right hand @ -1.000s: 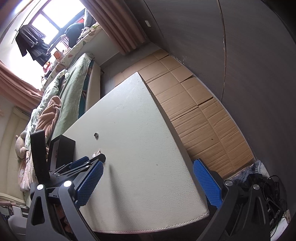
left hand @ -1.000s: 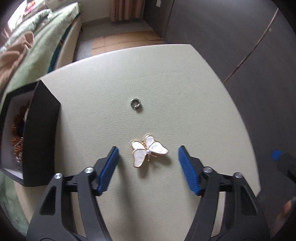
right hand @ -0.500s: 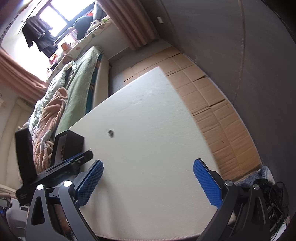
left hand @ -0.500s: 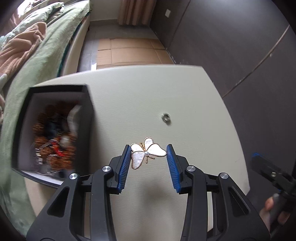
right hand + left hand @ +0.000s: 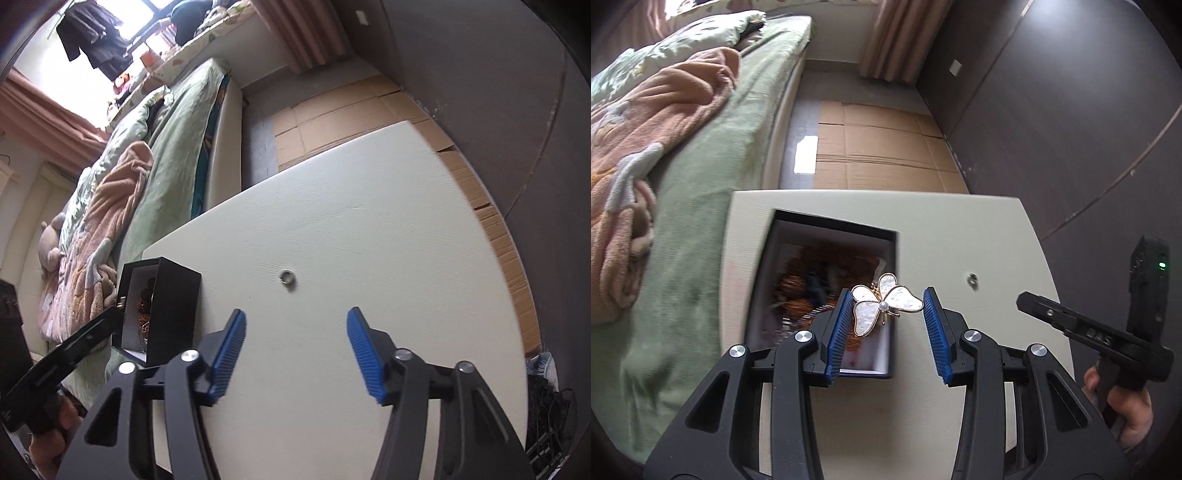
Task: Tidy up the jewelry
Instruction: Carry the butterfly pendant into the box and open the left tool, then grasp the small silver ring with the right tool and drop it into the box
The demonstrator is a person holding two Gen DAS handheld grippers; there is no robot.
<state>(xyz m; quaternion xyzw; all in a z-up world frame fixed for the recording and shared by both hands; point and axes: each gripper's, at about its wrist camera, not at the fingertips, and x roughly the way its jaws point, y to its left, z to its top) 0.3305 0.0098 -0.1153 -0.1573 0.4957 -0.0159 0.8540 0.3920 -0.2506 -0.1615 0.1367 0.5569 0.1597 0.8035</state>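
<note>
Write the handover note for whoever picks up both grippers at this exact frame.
Left gripper: shut on the butterfly brooch, carried above the open black box.
Right gripper: nothing between its fingers, jaws closing, above the table and aimed toward the silver ring.
Box: at the table's bed-side edge, already holding beaded jewelry.
Done: brooch lifted off the table.
Left: release the brooch into the box, then pick up the ring, the only piece lying loose, and box it too.
</note>
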